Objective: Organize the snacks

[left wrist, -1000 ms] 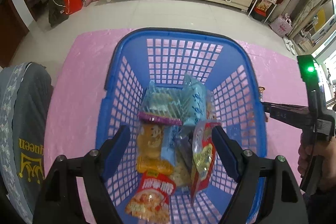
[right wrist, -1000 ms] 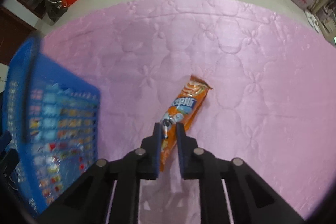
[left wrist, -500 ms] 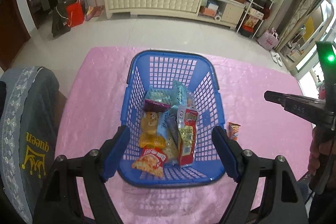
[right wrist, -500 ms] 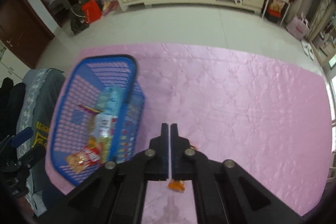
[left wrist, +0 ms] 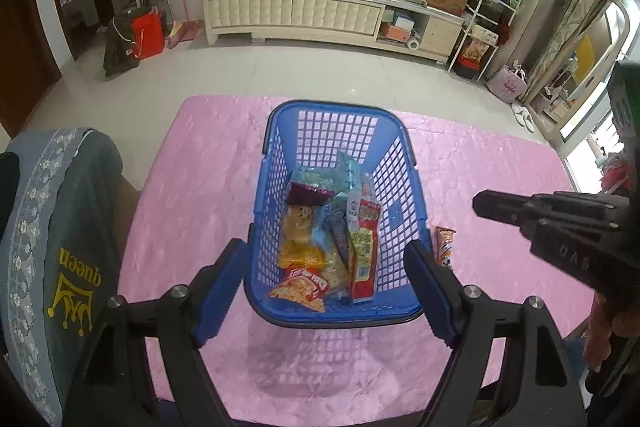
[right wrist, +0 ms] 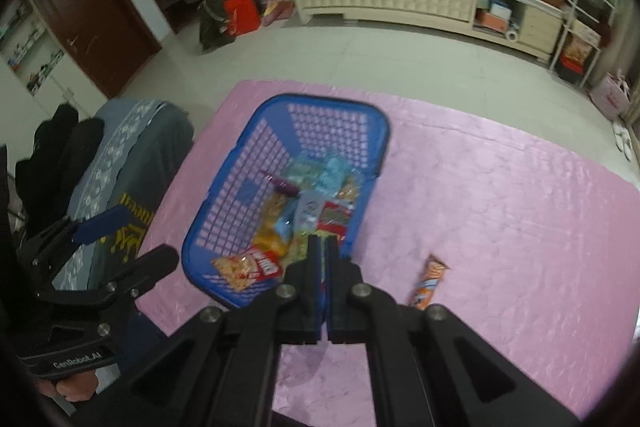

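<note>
Pink quilted cloth covered the surface (left wrist: 200, 187). On it the blue basket (left wrist: 394, 195) of snack packets sat ahead of the left claw (left wrist: 326, 291), framed by its wide-spread fingers. One orange snack packet (right wrist: 430, 281) lay outside, just right of the right claw (right wrist: 322, 255), whose fingers were pressed together, empty.

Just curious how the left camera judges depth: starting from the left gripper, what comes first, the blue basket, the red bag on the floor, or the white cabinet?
From the left gripper:
1. Blue basket, straight ahead on the table.
2. Red bag, far left, on the floor.
3. White cabinet, against the back wall.
</note>
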Demonstrator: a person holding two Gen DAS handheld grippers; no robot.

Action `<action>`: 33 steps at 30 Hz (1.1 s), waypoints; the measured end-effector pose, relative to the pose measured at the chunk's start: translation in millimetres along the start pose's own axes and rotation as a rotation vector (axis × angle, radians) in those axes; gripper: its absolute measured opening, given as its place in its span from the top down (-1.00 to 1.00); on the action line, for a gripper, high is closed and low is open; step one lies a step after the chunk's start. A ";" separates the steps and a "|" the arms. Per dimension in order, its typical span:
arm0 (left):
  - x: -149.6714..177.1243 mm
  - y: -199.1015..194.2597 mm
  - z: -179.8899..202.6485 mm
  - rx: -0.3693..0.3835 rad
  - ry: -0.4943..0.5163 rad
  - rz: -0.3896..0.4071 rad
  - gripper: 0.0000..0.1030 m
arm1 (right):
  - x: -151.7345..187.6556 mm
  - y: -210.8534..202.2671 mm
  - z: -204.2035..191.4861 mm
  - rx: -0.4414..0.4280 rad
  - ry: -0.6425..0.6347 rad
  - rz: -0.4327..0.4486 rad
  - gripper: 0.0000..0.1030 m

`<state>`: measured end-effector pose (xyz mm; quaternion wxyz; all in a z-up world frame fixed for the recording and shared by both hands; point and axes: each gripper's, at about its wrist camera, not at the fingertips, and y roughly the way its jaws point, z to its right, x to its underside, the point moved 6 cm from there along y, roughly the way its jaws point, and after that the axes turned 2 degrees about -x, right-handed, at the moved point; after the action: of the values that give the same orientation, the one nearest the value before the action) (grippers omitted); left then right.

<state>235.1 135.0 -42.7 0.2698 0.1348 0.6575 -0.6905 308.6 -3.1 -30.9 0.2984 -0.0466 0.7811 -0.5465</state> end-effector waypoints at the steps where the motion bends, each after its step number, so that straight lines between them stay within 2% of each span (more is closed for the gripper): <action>1: 1.6 0.6 -2.1 0.000 -0.001 -0.002 -0.53 | 0.9 7.7 -3.8 -0.009 -0.002 -0.018 0.93; 8: 10.9 20.6 -24.3 -0.002 -0.024 -0.042 -0.53 | 8.8 41.5 -15.8 -0.010 -0.010 -0.094 0.92; 11: 14.1 29.4 -31.8 0.001 -0.031 -0.059 -0.53 | 11.6 55.0 -17.4 0.000 -0.003 -0.130 0.82; 14: 16.9 36.7 -38.4 0.000 -0.037 -0.071 -0.53 | 12.5 64.0 -19.1 0.014 -0.008 -0.148 0.49; 16: 18.8 41.2 -42.5 0.003 -0.044 -0.079 -0.53 | 12.9 68.0 -21.0 0.016 -0.010 -0.153 -0.02; 18: 21.0 44.5 -45.9 0.006 -0.050 -0.086 -0.53 | 13.0 71.1 -22.0 0.017 -0.011 -0.152 -0.28; 29: 25.1 52.7 -38.6 0.000 -0.027 -0.105 -0.53 | 18.9 73.8 -10.5 0.043 -0.004 -0.183 -0.37; 33: 24.1 53.0 -28.3 0.000 -0.012 -0.107 -0.53 | 21.8 65.7 1.7 0.046 0.019 -0.170 -0.54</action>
<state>239.8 158.6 -102.8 0.2364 0.0951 0.6621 -0.7048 308.3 13.0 -98.3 0.2445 -0.1007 0.7642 -0.5883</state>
